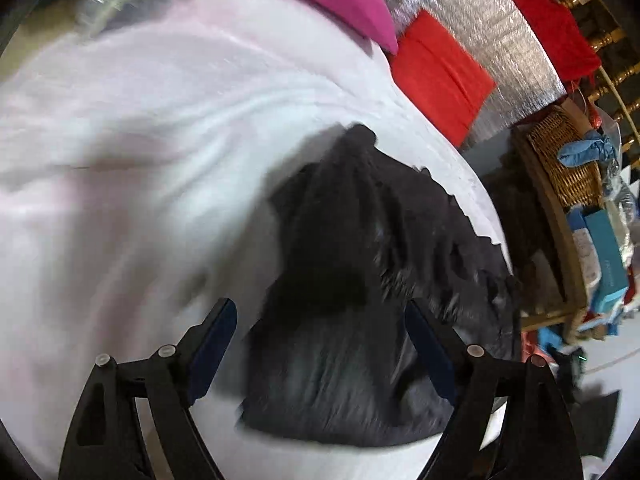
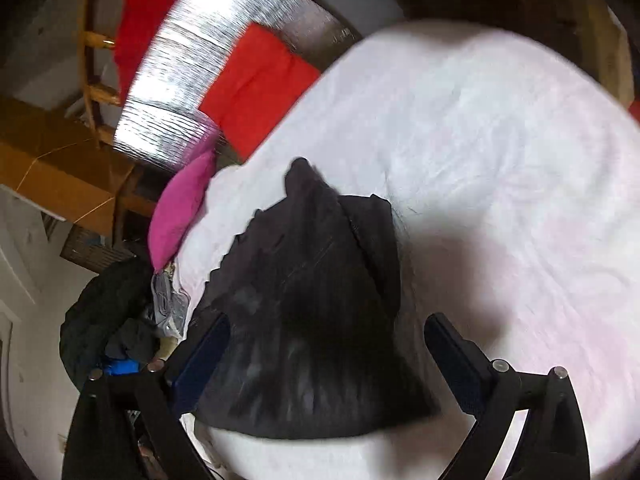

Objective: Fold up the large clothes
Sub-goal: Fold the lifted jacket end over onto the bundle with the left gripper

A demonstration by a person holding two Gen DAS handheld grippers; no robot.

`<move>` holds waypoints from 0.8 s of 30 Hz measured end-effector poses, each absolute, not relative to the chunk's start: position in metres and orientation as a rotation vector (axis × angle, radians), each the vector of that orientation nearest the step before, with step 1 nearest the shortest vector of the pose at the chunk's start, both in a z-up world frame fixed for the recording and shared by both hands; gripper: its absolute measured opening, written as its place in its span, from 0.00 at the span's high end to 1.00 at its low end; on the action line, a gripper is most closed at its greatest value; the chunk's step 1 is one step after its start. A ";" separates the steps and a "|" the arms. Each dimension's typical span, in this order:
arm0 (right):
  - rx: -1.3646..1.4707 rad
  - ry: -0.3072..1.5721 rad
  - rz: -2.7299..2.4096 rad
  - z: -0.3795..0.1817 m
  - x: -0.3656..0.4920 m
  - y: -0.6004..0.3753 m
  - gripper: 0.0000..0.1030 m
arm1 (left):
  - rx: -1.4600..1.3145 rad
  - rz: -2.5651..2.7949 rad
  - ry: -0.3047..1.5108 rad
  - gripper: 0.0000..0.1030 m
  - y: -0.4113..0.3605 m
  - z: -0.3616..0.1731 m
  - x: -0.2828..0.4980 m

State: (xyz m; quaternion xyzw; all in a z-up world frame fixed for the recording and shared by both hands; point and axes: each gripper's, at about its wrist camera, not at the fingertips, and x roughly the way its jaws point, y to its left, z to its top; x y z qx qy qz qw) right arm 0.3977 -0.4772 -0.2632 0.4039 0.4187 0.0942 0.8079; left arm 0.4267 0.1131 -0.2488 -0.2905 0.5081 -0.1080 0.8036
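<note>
White bed sheet (image 1: 120,160) | black garment (image 1: 360,280) long axis runs away | both grippers' fingers wide apart, empty

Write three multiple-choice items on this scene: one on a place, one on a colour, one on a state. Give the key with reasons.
1. Where does the black garment lie?
A. on the white sheet
B. in the wicker basket
C. on the floor

2. What colour is the pillow at the sheet's edge?
A. green
B. magenta
C. yellow

3. How do the jaws of the right gripper stand?
A. clamped on the garment
B. wide apart, gripping nothing
C. shut on the pillow

Key: 1 A, white cloth surrounds the garment; 2 B, it shows bright pink-purple; 3 B, both fingers stand clear of the fabric.
</note>
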 end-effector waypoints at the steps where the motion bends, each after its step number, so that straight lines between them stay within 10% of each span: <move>1: 0.880 0.913 0.205 -0.273 0.409 -0.476 0.03 | -0.643 -0.243 1.108 0.16 0.110 -0.255 0.435; 24: 0.840 1.026 0.491 -0.311 0.488 -0.411 0.05 | -0.814 -0.594 1.236 0.09 0.067 -0.302 0.487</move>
